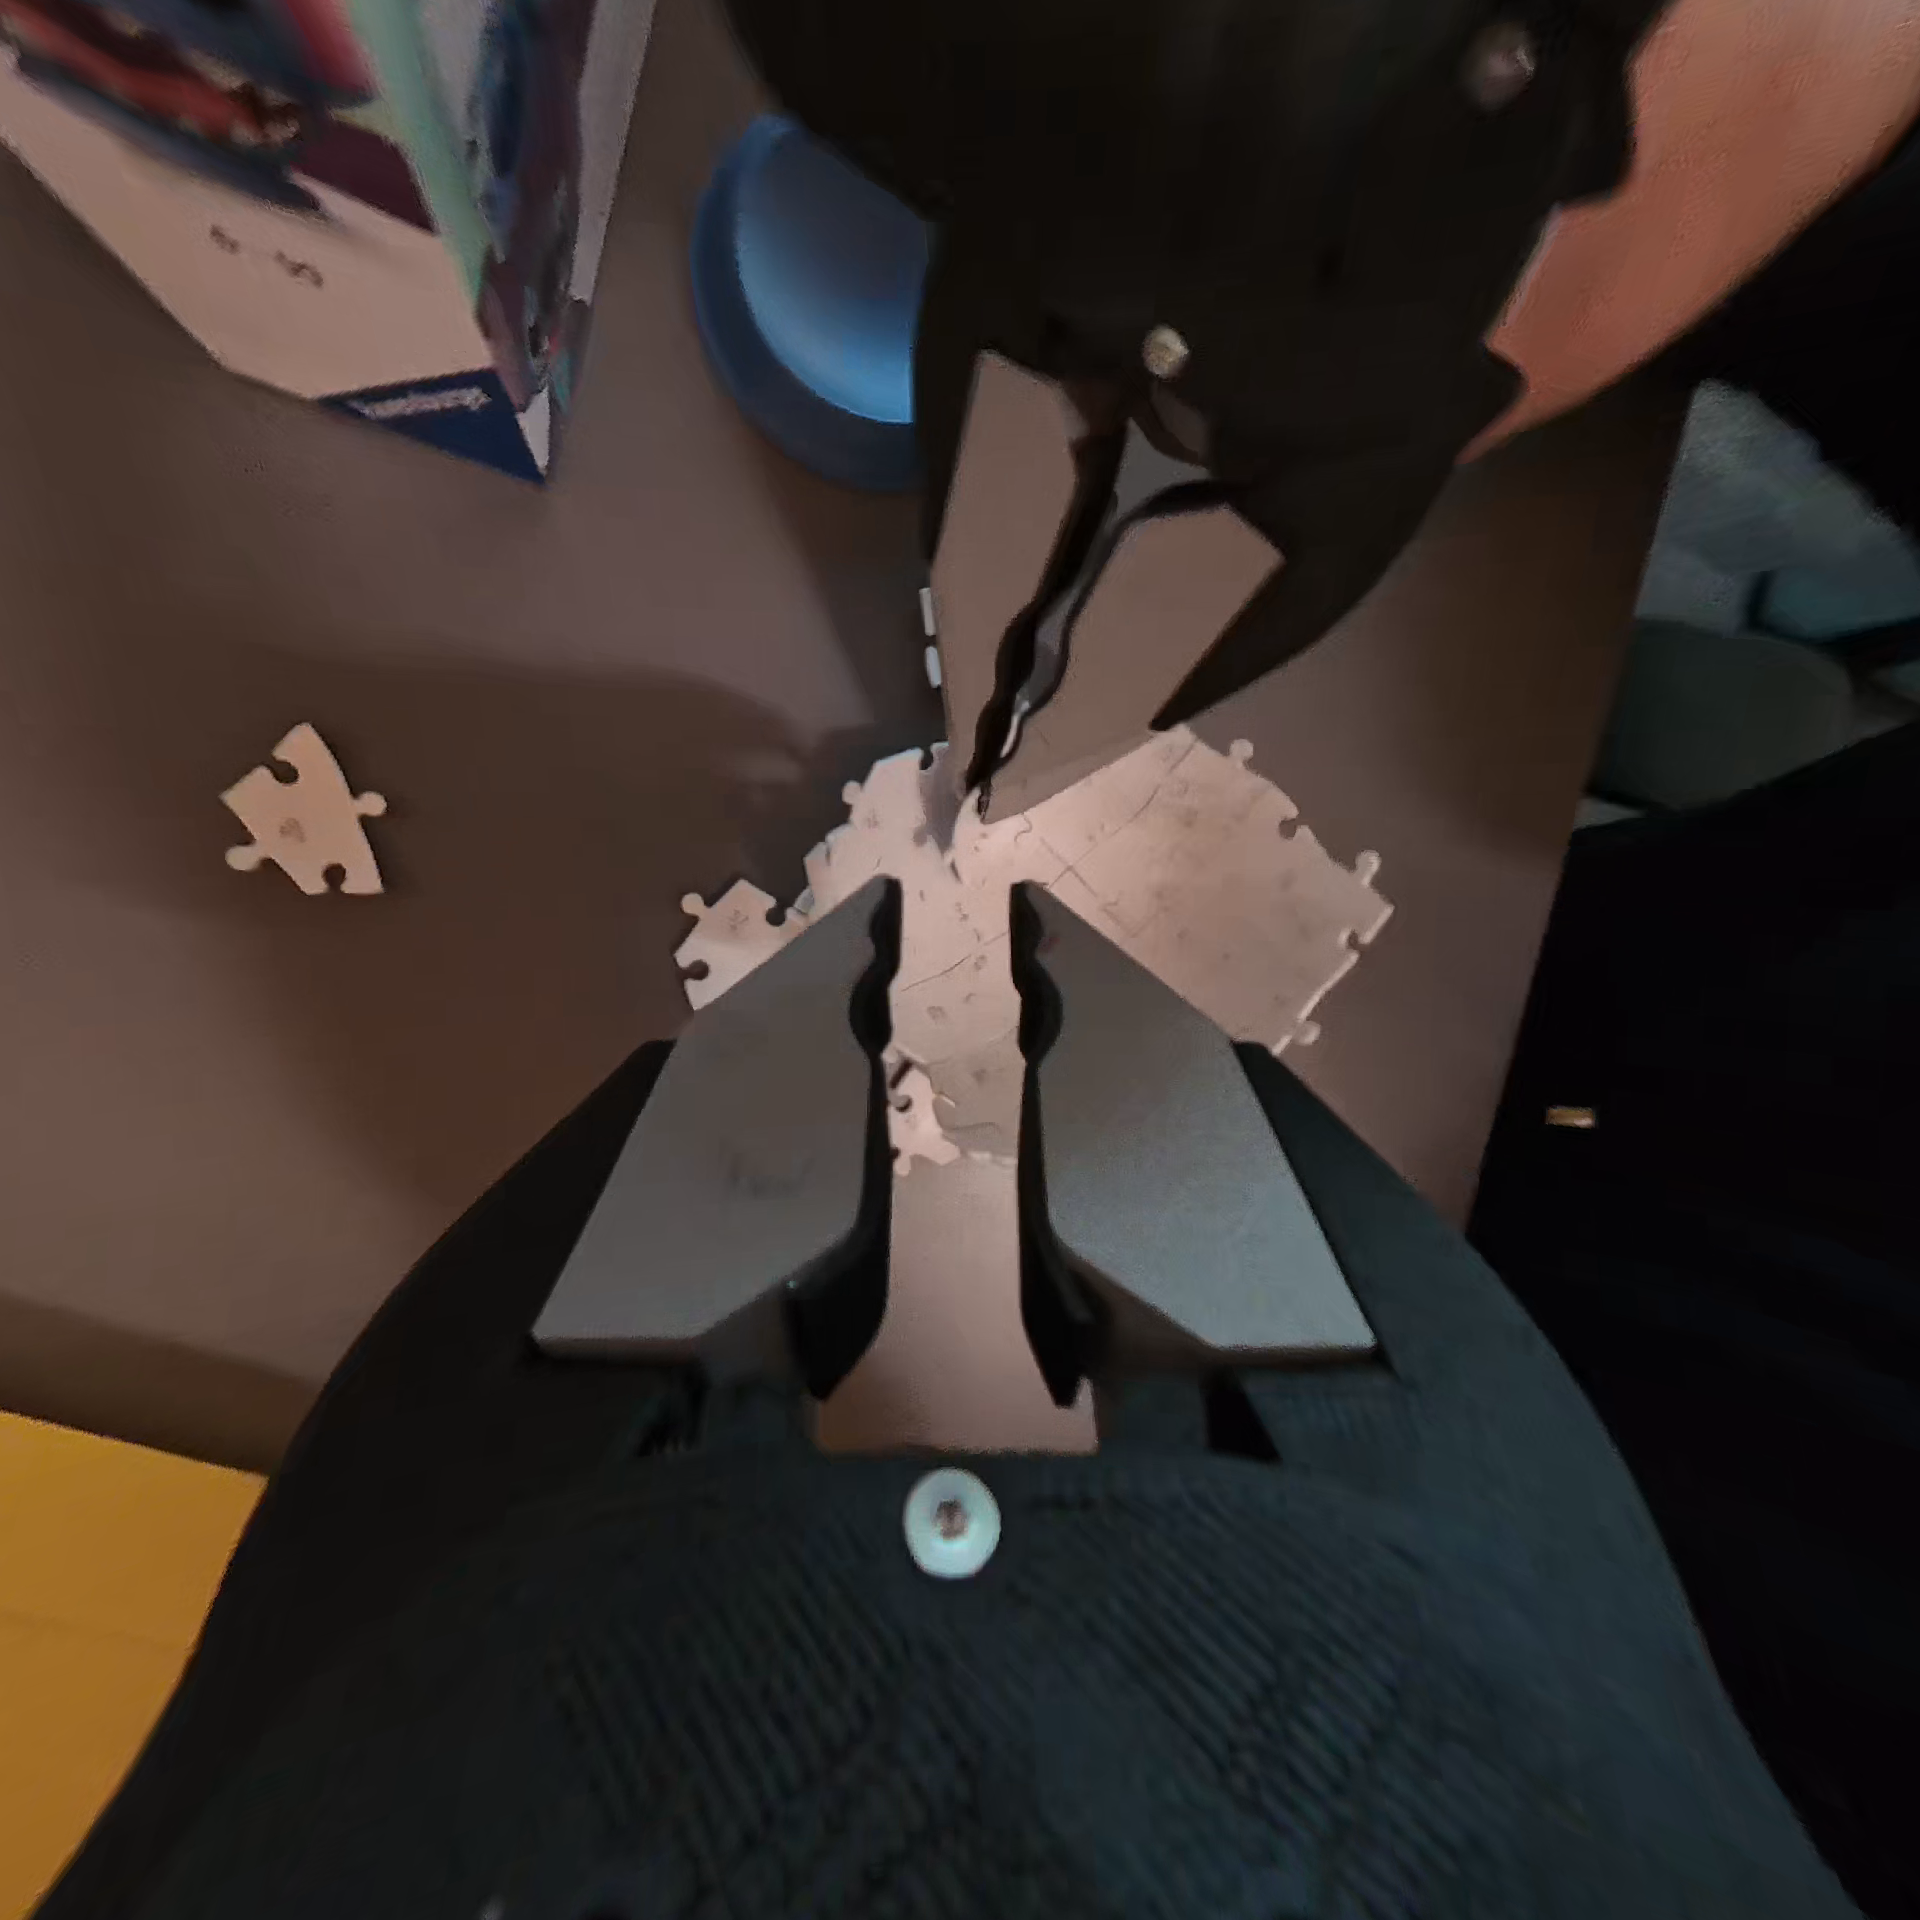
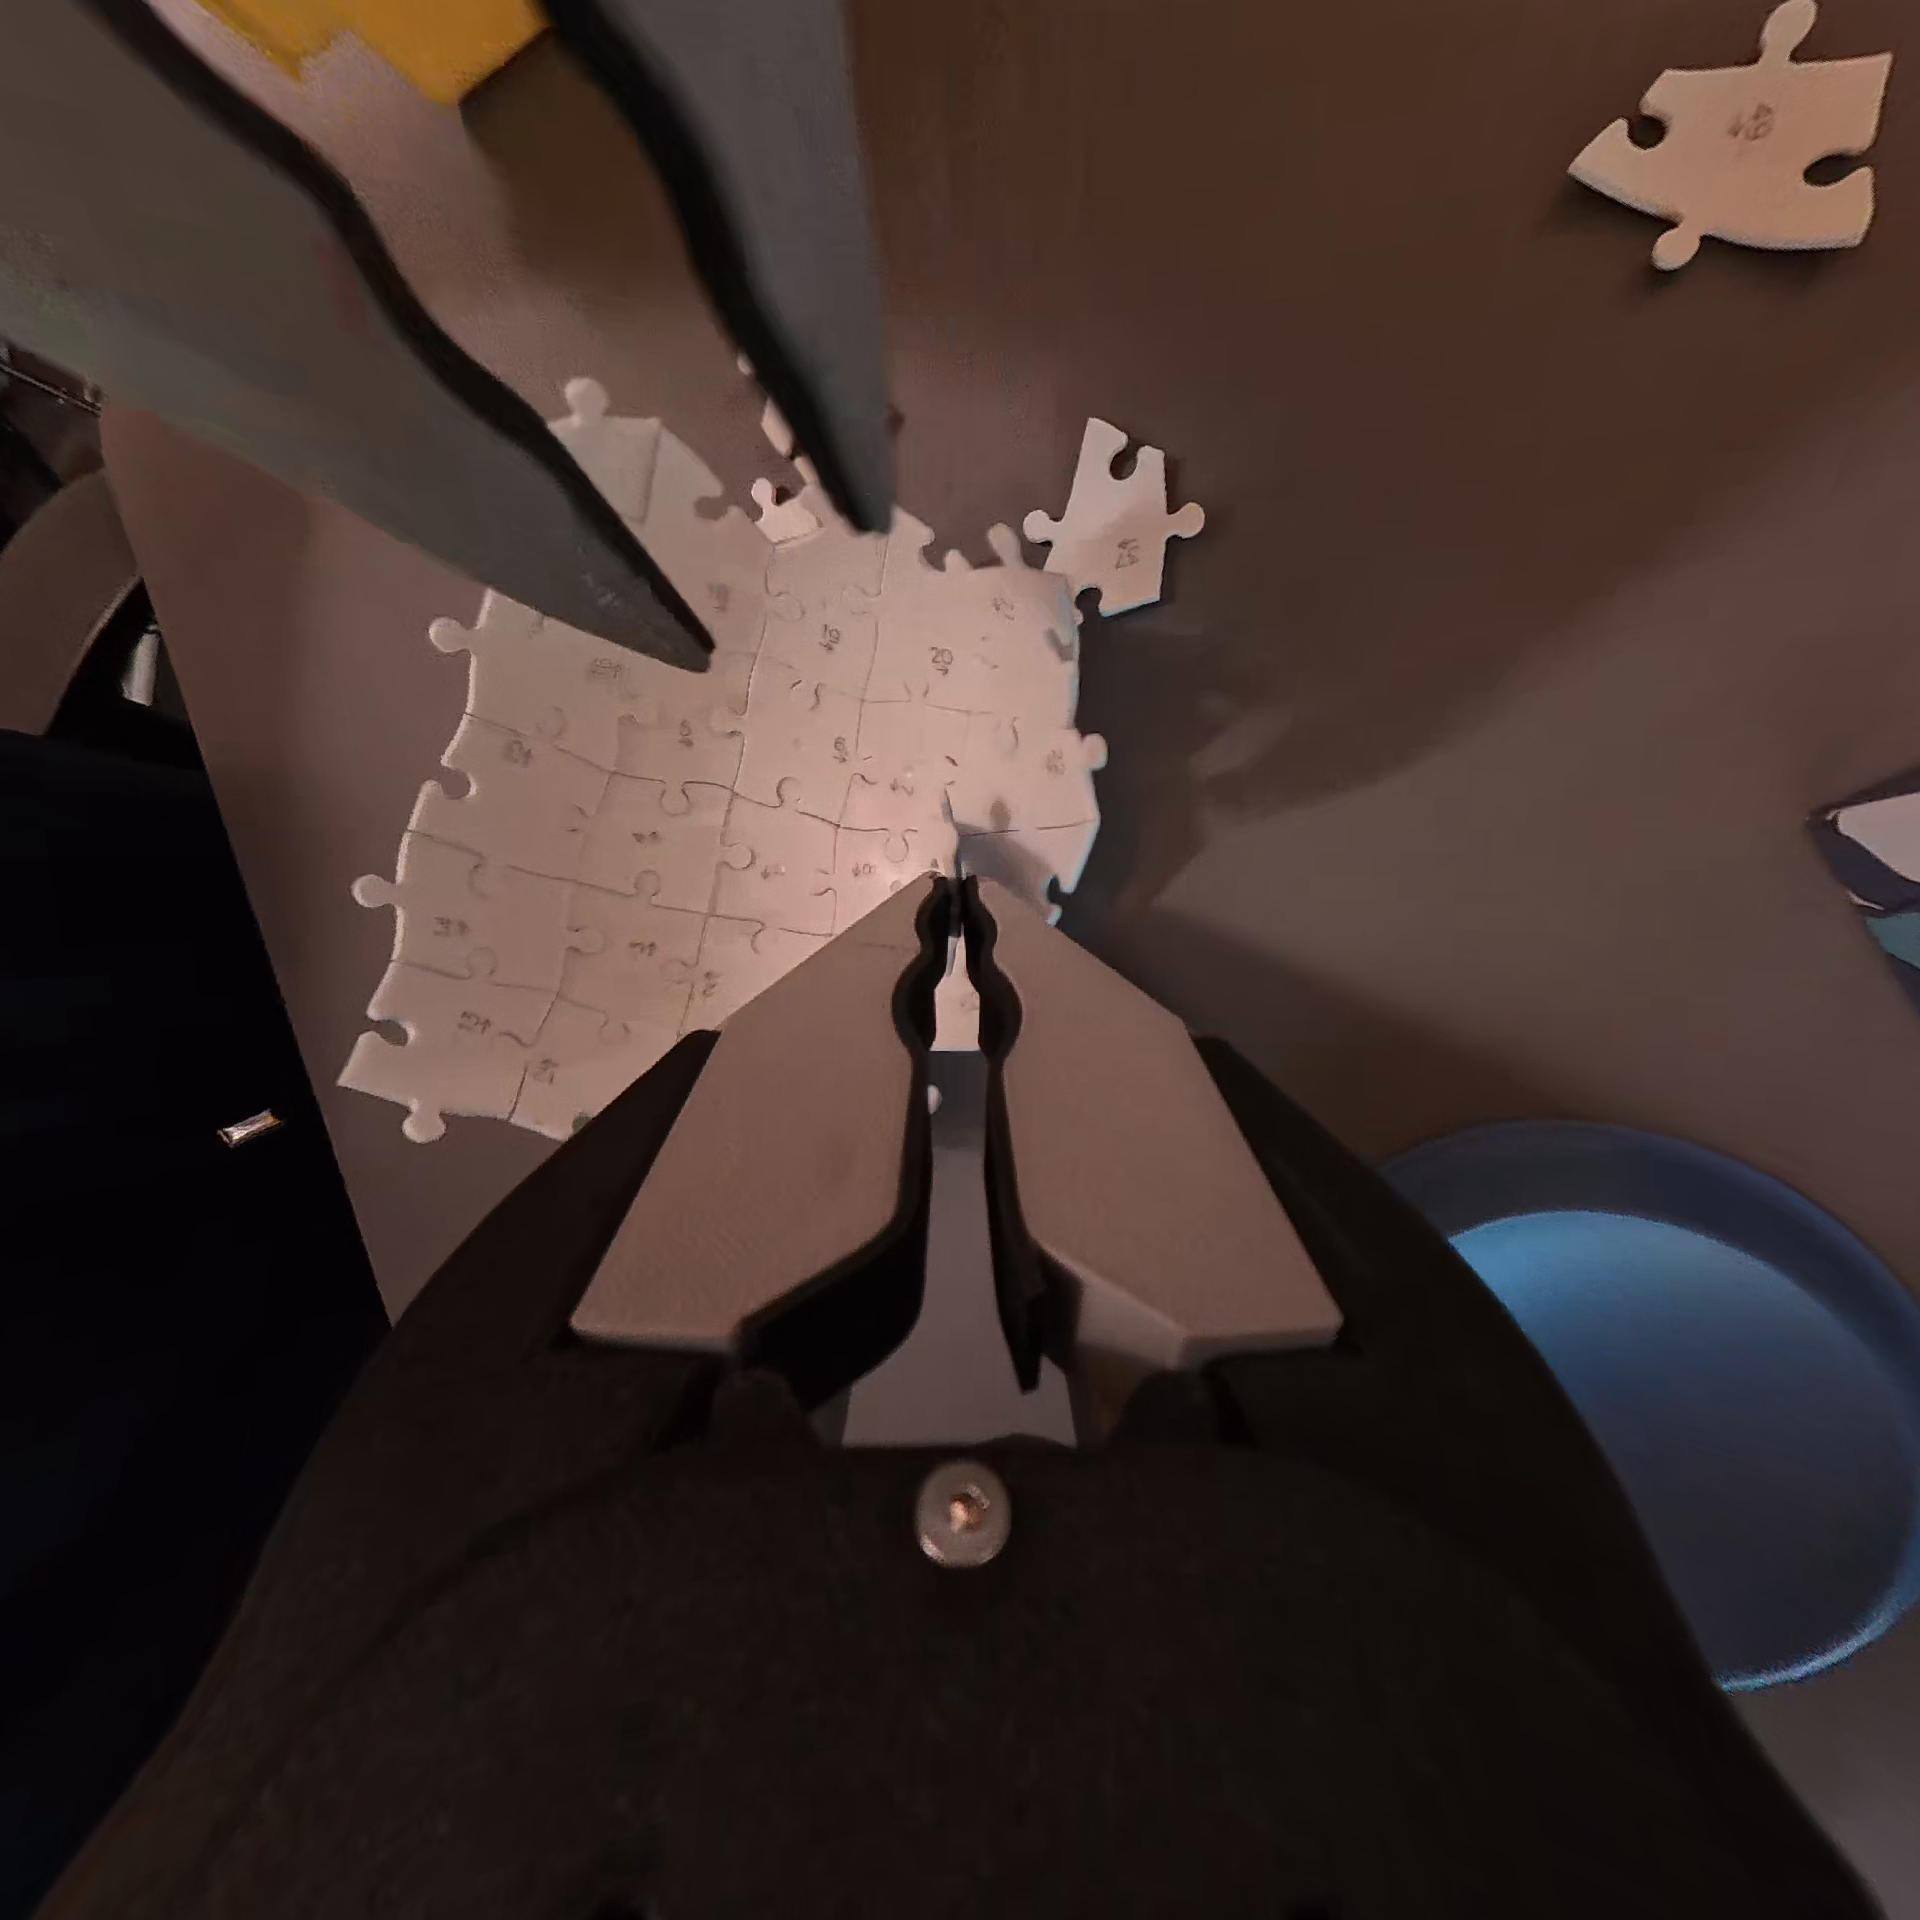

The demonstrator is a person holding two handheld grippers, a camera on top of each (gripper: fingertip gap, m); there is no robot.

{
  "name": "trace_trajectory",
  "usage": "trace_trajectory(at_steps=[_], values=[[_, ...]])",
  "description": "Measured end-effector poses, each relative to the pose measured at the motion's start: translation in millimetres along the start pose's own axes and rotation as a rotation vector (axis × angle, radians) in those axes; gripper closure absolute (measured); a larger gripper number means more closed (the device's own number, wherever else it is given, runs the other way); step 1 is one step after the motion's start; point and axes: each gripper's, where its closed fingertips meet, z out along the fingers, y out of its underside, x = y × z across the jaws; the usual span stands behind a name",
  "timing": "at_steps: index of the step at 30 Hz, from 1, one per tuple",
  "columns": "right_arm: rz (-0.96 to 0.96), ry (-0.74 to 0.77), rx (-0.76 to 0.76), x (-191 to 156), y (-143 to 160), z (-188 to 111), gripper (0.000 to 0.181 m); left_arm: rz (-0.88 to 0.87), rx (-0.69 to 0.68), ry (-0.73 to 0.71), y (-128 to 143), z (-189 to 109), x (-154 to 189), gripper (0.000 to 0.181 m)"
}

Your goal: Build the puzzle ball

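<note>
The left gripper (image 1: 951, 904) hung low over the table (image 1: 520, 1039), its jaws a narrow gap apart and holding nothing, the tips poised above the near part of the sheet (image 2: 727, 790) of joined white puzzle pieces. That sheet lay printed side down, near the table's right-hand edge as the left wrist view showed it, its knobbed border ragged all round. The right gripper (image 2: 954, 896) came at the sheet from the opposite side, jaws closed almost together; a thin pale sliver showed between the tips, but whether they pinched a piece or merely pressed on the sheet I could not tell. A piece (image 2: 1122, 520) lay just beside the sheet's edge, seemingly touching it at a corner. A second loose piece (image 2: 1756, 156) sat well apart, out on the bare brown top. Farther off stood a blue dish (image 1: 810, 301), and beside it, toward the far corner, the box (image 1: 343, 208), tilted in the view and blurred.
</note>
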Motion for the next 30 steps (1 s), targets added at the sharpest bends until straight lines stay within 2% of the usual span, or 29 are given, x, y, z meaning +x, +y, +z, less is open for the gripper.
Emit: trace_trajectory(at_steps=[2,5,9,13,20,30], values=[[0.009,-0.014,0.003,0,0,1,0.181,0.096,-0.041,-0.05,7,6,4,0.174],[0.026,-0.043,0.006,-1,-1,2,0.181,0.185,-0.155,-0.073,22,23,8,0.18],[0.04,-0.061,0.011,-1,-1,2,0.181,0.32,-0.274,-0.154,32,39,-1,0.181],[0.05,-0.068,0.011,0,0,1,0.181,0.408,-0.311,-0.175,33,49,1,0.181],[0.062,-0.097,0.028,0,0,-3,0.181,0.472,-0.404,-0.238,37,56,-6,0.181],[0.081,-0.093,0.077,2,7,-27,0.181,0.501,-0.492,-0.312,37,62,-14,0.181]])
